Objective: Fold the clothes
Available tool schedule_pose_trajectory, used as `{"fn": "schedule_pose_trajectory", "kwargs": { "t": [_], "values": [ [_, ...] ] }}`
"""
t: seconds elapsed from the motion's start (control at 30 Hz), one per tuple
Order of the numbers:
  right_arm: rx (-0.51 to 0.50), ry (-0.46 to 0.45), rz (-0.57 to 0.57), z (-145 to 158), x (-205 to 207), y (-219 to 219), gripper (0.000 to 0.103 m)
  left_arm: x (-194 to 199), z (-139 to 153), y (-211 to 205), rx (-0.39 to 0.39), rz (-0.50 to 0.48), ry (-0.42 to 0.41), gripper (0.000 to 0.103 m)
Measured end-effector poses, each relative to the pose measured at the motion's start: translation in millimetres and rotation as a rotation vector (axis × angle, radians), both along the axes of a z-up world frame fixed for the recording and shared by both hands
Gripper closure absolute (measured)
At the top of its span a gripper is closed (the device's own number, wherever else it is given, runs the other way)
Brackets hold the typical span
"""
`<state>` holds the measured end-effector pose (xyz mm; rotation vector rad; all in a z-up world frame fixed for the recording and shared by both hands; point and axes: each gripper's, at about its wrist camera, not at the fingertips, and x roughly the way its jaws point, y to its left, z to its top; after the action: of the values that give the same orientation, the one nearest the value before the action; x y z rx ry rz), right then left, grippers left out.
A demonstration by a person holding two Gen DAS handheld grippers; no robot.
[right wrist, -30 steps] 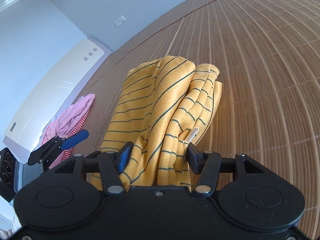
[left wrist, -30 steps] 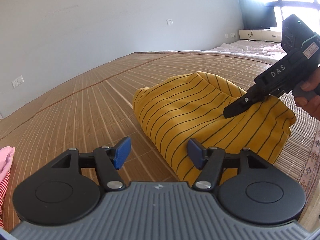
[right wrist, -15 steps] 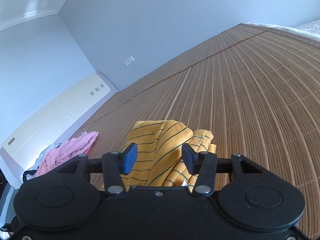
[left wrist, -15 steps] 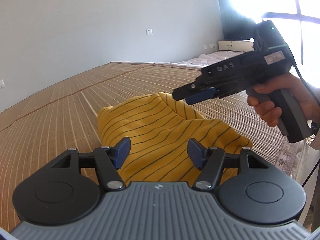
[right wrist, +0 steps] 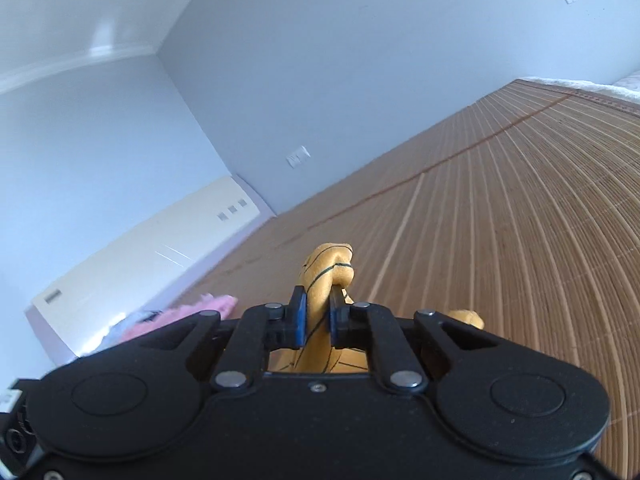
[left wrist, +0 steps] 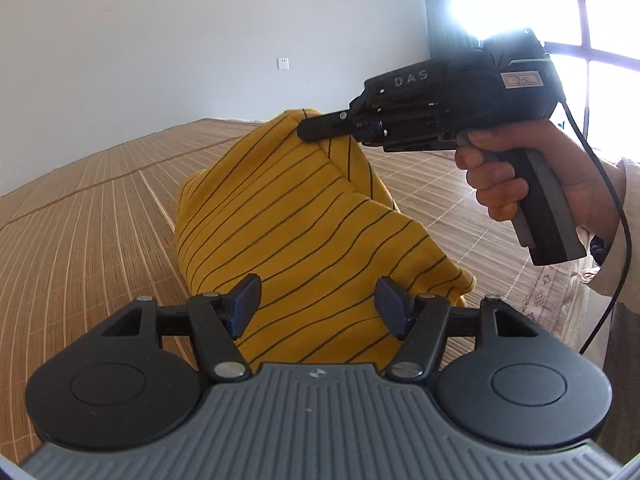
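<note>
yellow striped garment point(left wrist: 304, 216): soft matt knit cloth | mat point(left wrist: 80, 216): ribbed woven bamboo | right gripper point(left wrist: 308, 130): matt black plastic

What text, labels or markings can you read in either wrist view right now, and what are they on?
"DAS": raised letters on the side of the right gripper body, seen in the left wrist view.
White sticker on the same body: handwritten marks, too small to read.
Small emblem on the left gripper housing: a logo, no letters.
Right wrist view: no readable text.
</note>
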<state>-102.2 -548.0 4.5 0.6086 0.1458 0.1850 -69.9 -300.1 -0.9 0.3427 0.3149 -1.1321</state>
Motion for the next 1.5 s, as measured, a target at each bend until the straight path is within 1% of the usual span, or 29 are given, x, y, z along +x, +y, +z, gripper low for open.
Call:
{"fn": "schedule_pose_trajectory", "kwargs": {
  "t": [0.03,0.1,0.2,0.23,0.27,0.33,0.37,0.43,0.47,0.53,0.57,0.6,0.63,0.7,0.73,0.77,0.8,0.87,0.93,1.0,1.13,1.37,1.43,1.5],
  "values": [
    [-0.005,-0.012,-0.015,4,-7,-5,0.091,-2,1,-2,0.005,-0.010,-0.006,0.034],
    [-0.040,0.033,-0.087,1,-14,-15,0.091,-6,0,-11,0.034,-0.026,-0.023,0.033],
    [-0.013,0.187,-0.159,-23,-3,-31,0.091,-8,-18,-26,0.104,-0.021,-0.038,0.032],
    [0.003,0.253,-0.180,-32,3,-34,0.090,-8,-23,-28,0.105,-0.017,-0.041,0.031],
    [-0.010,0.301,-0.198,-36,8,-33,0.087,-9,-28,-28,0.097,-0.011,-0.053,0.030],
    [-0.083,0.374,-0.223,-42,17,-28,0.084,-8,-27,-27,0.088,-0.014,-0.049,0.029],
    [-0.115,0.371,-0.227,-40,18,-25,0.083,-8,-25,-27,0.085,-0.017,-0.044,0.029],
    [-0.183,0.364,-0.242,-33,17,-16,0.077,-7,-16,-22,0.066,-0.022,-0.029,0.029],
    [-0.200,0.353,-0.251,-28,13,-13,0.071,-6,-11,-19,0.044,-0.021,-0.026,0.029],
    [-0.215,0.329,-0.261,-20,1,-10,0.067,-5,0,-14,-0.009,-0.011,-0.019,0.029],
    [-0.223,0.305,-0.247,-16,-7,-8,0.062,-5,5,-13,-0.027,-0.011,-0.015,0.029],
    [-0.220,0.279,-0.230,-12,-14,-7,0.062,-5,8,-15,-0.033,-0.011,-0.019,0.029],
    [-0.194,0.250,-0.209,-11,-19,-8,0.062,-5,10,-19,-0.035,-0.009,-0.029,0.029],
    [-0.106,0.209,-0.153,-14,-18,-13,0.061,-4,7,-29,-0.021,0.022,-0.052,0.029],
    [-0.059,0.207,-0.115,-17,-13,-15,0.061,-5,5,-35,-0.018,0.033,-0.049,0.029],
    [-0.031,0.218,-0.089,-21,-9,-16,0.061,-6,3,-39,-0.016,0.021,-0.032,0.029],
    [-0.025,0.236,-0.075,-25,-5,-16,0.062,-9,1,-43,-0.016,-0.002,-0.014,0.029],
    [-0.056,0.295,-0.085,-30,5,-14,0.063,-19,-4,-50,-0.004,-0.033,-0.005,0.029],
    [-0.080,0.340,-0.105,-33,9,-14,0.065,-25,-14,-62,0.035,-0.055,-0.010,0.029],
    [-0.088,0.352,-0.111,-34,10,-13,0.065,-31,-23,-68,0.060,-0.067,-0.038,0.029],
    [-0.137,0.380,-0.108,-36,14,-6,0.065,-32,-17,-51,0.056,-0.069,-0.062,0.029],
    [-0.205,0.320,-0.068,-27,-1,16,0.064,-31,-3,-17,0.042,-0.070,-0.094,0.029],
    [-0.224,0.300,-0.056,-23,-6,22,0.061,-31,1,-7,0.037,-0.070,-0.103,0.029],
    [-0.243,0.280,-0.043,-20,-10,29,0.056,-31,6,3,0.033,-0.070,-0.112,0.029]
  ]
}}
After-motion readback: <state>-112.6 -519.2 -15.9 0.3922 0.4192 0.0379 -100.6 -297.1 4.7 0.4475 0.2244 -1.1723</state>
